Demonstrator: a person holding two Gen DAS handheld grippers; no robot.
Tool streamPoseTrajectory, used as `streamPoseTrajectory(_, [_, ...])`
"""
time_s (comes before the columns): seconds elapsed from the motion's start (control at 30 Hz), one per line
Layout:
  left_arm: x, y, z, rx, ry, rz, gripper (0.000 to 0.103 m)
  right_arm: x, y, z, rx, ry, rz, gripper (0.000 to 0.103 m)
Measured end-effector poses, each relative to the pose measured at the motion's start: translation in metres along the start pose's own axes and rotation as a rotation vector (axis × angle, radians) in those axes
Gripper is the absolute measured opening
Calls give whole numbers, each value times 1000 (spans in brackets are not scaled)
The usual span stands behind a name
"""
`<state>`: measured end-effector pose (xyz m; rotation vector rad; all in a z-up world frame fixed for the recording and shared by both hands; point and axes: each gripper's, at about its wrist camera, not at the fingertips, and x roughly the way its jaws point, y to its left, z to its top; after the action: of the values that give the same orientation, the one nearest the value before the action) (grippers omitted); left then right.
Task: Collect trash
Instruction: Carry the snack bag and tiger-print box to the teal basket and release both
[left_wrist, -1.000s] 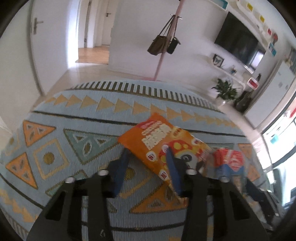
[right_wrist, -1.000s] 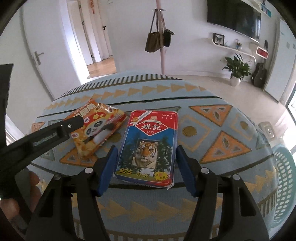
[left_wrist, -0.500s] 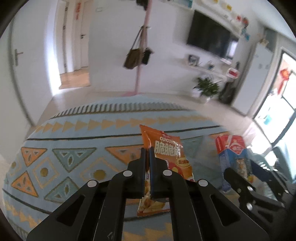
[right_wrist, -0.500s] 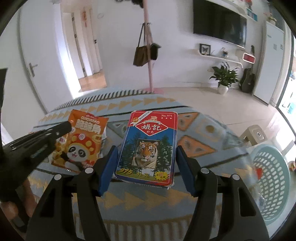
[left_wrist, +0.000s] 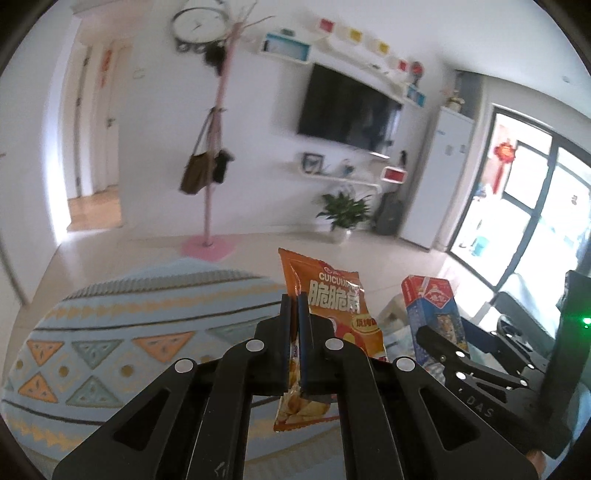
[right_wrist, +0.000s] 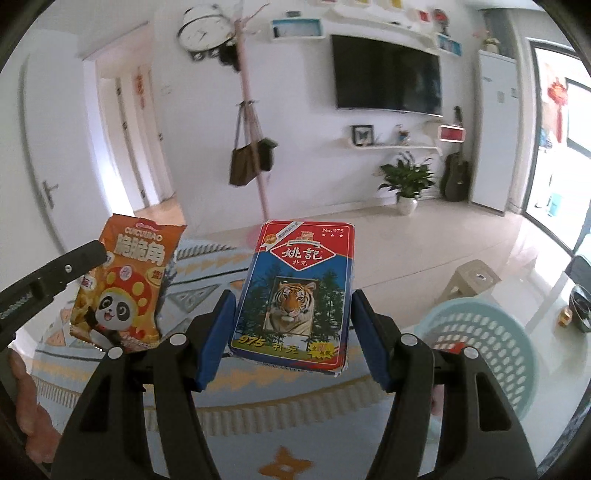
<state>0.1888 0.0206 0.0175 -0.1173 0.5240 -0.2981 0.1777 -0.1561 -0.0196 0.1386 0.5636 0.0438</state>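
Observation:
My left gripper (left_wrist: 294, 310) is shut on an orange snack bag (left_wrist: 332, 306) and holds it upright in the air above the patterned cloth. The bag also shows in the right wrist view (right_wrist: 125, 291), at the left. My right gripper (right_wrist: 291, 317) is shut on a red and blue playing-card box with a tiger picture (right_wrist: 295, 291), lifted off the table. The box shows in the left wrist view (left_wrist: 432, 314), to the right of the bag. A pale blue mesh basket (right_wrist: 484, 343) stands low at the right.
The table with its blue and orange patterned cloth (left_wrist: 122, 336) lies below both grippers. A pink coat stand with bags (left_wrist: 210, 173), a potted plant (left_wrist: 345, 214), a small stool (right_wrist: 472, 277) and a wall television (left_wrist: 347, 110) are farther back.
Both grippers have risen higher above the table with the bag and the box in them. The views have tilted up toward the far wall. The basket now shows closer at the right.

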Motion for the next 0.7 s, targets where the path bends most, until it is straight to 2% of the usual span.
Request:
streamPoseTrajectory(0.1, [5,-32,0,25,0,-50,2,-14,-38,3,63,0,-1,60])
streamPoseTrajectory(0.37, [41,-111,-12,113,51,-150,2,-34,-141,-6,189,-8,-159,60])
streamPoseTrajectory(0.5, [69,-144,-23,144,99,-182,2,-28,-180,-17,228,12,-224,60])
streamPoseTrajectory(0.7, [109,-173,-44,154,181,-201,2,-1,-223,-38,281,102,-289,61])
